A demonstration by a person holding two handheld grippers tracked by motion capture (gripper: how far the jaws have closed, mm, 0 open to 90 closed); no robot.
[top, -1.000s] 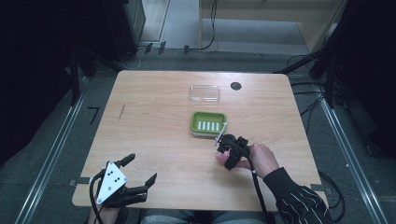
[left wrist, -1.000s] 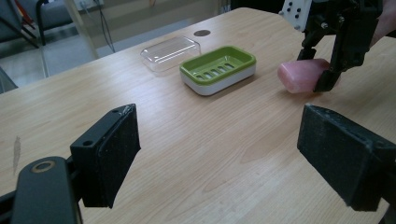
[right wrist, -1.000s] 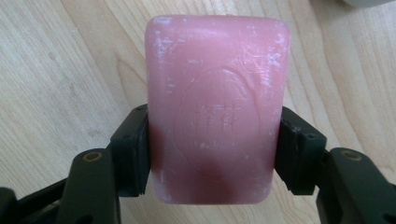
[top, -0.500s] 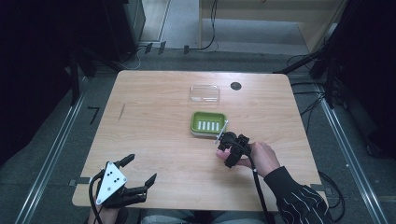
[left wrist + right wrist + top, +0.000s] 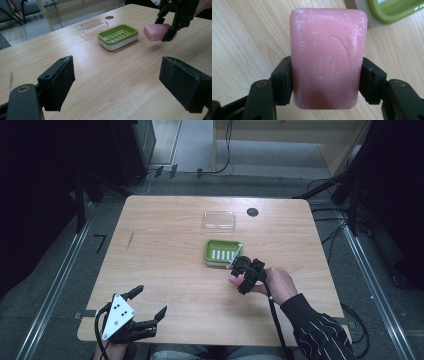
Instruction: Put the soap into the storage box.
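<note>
The right hand-held gripper clamps the pink soap by its long sides, flat face up (likely for lowering level), the green soap dish just ahead; the left hand-held gripper rests wide open, empty.

A light wooden worktop stands on a grey floor in a dim room. Black cables trail across the upper centre, beside pale wooden furniture at upper right.
</note>
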